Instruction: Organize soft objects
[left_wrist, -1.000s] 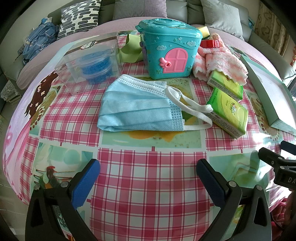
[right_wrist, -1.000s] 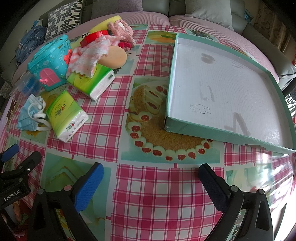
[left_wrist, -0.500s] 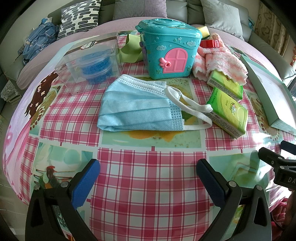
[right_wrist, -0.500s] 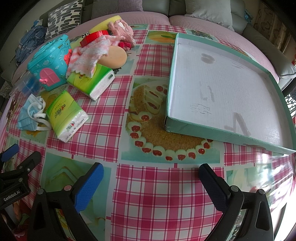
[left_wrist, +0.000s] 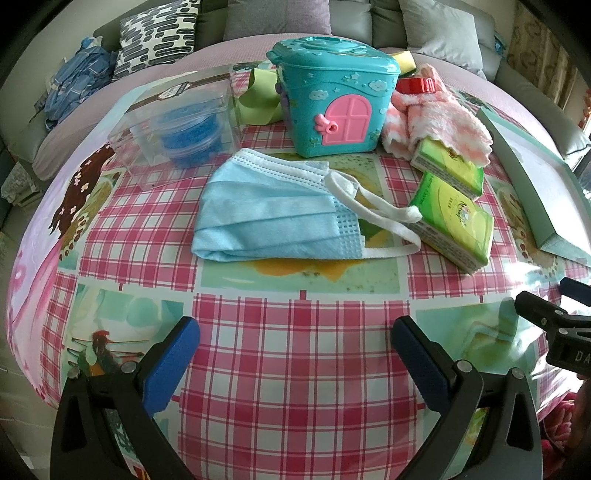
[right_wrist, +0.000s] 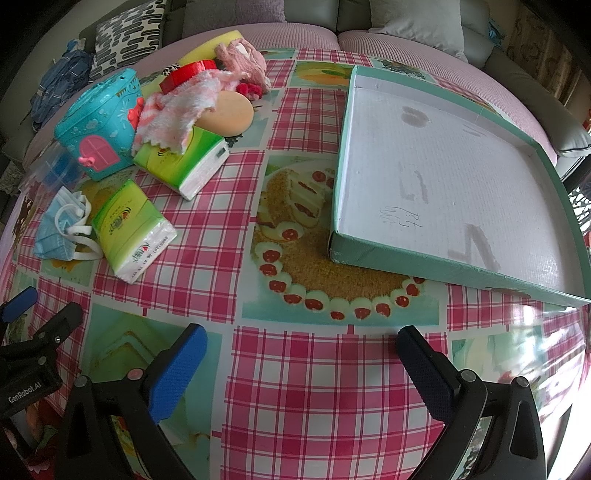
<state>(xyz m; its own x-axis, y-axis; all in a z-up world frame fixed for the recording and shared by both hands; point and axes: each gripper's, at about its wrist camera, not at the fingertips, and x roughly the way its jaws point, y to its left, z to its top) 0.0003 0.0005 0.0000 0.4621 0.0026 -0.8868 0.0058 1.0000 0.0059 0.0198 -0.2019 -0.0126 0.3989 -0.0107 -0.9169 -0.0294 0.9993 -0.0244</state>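
Observation:
A blue face mask lies flat mid-table, also at the left in the right wrist view. Two green tissue packs lie to its right; they show in the right wrist view. A pink-white towel drapes over the far pack. A tan sponge and pink cloth lie behind. My left gripper is open and empty, short of the mask. My right gripper is open and empty, in front of a shallow teal box lid.
A teal toy house box stands behind the mask. A clear plastic box with blue contents sits at the far left. A red item and yellow sponge lie at the back. A sofa with cushions surrounds the table.

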